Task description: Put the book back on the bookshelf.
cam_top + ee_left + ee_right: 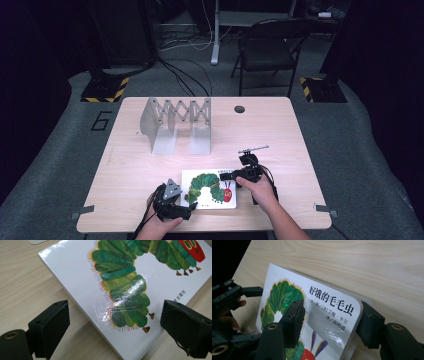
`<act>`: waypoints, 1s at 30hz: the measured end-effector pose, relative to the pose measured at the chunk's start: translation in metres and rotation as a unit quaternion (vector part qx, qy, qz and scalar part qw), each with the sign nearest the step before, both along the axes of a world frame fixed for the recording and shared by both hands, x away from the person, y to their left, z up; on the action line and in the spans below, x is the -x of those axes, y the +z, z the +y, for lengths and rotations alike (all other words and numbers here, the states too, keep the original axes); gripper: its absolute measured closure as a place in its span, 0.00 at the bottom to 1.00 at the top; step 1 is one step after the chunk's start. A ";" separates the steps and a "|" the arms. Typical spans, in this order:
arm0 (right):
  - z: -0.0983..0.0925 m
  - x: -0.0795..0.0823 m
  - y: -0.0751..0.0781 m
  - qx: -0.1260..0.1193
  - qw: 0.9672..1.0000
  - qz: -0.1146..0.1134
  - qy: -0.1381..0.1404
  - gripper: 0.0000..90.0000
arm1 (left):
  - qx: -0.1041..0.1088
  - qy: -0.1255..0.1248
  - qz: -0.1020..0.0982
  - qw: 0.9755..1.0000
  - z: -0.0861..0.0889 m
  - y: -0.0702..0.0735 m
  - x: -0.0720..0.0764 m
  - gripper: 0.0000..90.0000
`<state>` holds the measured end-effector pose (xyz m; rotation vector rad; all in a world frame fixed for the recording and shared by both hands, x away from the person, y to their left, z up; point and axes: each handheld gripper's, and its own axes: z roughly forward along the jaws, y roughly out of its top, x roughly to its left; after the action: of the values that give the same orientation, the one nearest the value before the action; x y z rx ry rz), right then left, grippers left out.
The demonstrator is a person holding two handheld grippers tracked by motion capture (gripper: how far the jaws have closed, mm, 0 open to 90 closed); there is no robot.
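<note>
Lying flat near the table's front edge: white glossy board book with green caterpillar cover point(209, 188), long axis across the light wooden table point(150, 165). Bracketing its left corner, left gripper point(113, 325), jaws wide, pads clear. Pinching its right corner, right gripper point(329, 320), apparently lifting that edge slightly. Farther back, well apart: grey metal expanding book rack point(176, 125).

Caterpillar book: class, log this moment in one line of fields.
book: flat on table | right gripper: shut on book corner | left gripper: open, book corner between jaws
</note>
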<state>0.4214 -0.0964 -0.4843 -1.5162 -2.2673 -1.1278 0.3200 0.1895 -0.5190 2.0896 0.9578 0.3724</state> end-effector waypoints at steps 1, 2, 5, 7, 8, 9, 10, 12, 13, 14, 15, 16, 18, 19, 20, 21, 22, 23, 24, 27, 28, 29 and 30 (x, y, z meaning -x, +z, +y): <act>0.000 0.000 0.001 -0.002 1.000 -0.002 0.001 0.48 | -0.004 -0.002 -0.003 1.000 0.001 0.000 -0.001 0.09; 0.000 0.000 0.001 -0.002 1.000 -0.002 0.001 0.48 | -0.004 -0.002 -0.003 1.000 0.001 0.000 -0.001 0.09; -0.001 0.002 0.003 -0.002 1.000 -0.011 0.004 0.48 | 0.009 0.004 0.007 1.000 0.001 -0.001 -0.001 0.09; 0.000 0.003 0.004 -0.002 1.000 -0.011 0.003 0.48 | 0.007 0.000 0.011 1.000 0.002 -0.001 -0.002 0.09; 0.000 0.004 0.005 0.000 1.000 -0.008 0.001 0.48 | 0.006 -0.003 0.011 1.000 0.002 -0.001 -0.003 0.09; 0.000 0.005 0.005 0.000 1.000 -0.013 0.002 0.48 | 0.008 -0.004 0.012 1.000 0.002 -0.001 -0.003 0.09; 0.000 0.005 0.005 0.001 1.000 -0.016 0.004 0.48 | 0.008 -0.005 0.013 1.000 0.002 -0.001 -0.004 0.09; 0.000 0.006 0.006 0.004 1.000 -0.021 0.004 0.48 | 0.011 -0.006 0.017 1.000 0.002 -0.001 -0.004 0.09; 0.000 0.006 0.007 0.003 1.000 -0.020 0.004 0.48 | 0.009 -0.010 0.022 1.000 0.003 -0.001 -0.005 0.09; 0.000 0.007 0.007 0.003 1.000 -0.022 0.005 0.48 | 0.009 -0.010 0.022 1.000 0.003 -0.001 -0.005 0.09; 0.000 0.007 0.007 0.003 1.000 -0.023 0.005 0.48 | 0.012 -0.010 0.020 1.000 0.002 -0.001 -0.006 0.09; 0.000 0.007 0.007 0.005 1.000 -0.024 0.005 0.48 | 0.013 -0.010 0.021 1.000 0.002 -0.001 -0.006 0.09; 0.000 0.008 0.008 0.004 1.000 -0.024 0.004 0.48 | 0.012 -0.013 0.024 1.000 0.002 -0.001 -0.007 0.10; 0.000 0.008 0.008 0.003 1.000 -0.025 0.005 0.48 | 0.012 -0.015 0.026 0.999 0.002 -0.001 -0.007 0.10; 0.000 0.009 0.009 0.002 1.000 -0.024 0.004 0.48 | 0.016 -0.015 0.028 0.999 0.002 -0.001 -0.008 0.10; 0.000 0.009 0.008 0.002 1.000 -0.026 0.005 0.48 | 0.016 -0.015 0.028 0.999 0.002 -0.001 -0.008 0.10; 0.000 0.009 0.008 0.002 1.000 -0.026 0.005 0.48 | 0.016 -0.017 0.032 0.999 0.003 -0.001 -0.008 0.10; 0.000 0.009 0.009 0.003 1.000 -0.025 0.003 0.48 | 0.022 -0.021 0.038 0.999 0.003 -0.001 -0.010 0.12; 0.000 0.009 0.009 0.003 1.000 -0.025 0.003 0.48 | 0.022 -0.021 0.038 0.999 0.003 -0.001 -0.010 0.12; 0.000 0.011 0.010 0.005 0.999 -0.033 0.005 0.49 | 0.033 -0.026 0.049 0.998 0.003 -0.001 -0.011 0.15; 0.000 0.011 0.010 0.004 0.999 -0.031 0.004 0.49 | 0.033 -0.028 0.049 0.998 0.003 -0.001 -0.011 0.15; 0.000 0.011 0.010 0.004 1.000 -0.031 0.004 0.49 | 0.034 -0.029 0.051 0.998 0.004 -0.001 -0.011 0.15; 0.000 0.011 0.010 0.005 0.999 -0.033 0.004 0.49 | 0.034 -0.029 0.051 0.998 0.004 -0.001 -0.011 0.15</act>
<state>0.4100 -0.0962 -0.4739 -1.4943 -2.3221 -1.1827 0.3314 0.1930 -0.5203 2.0852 0.9543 0.2011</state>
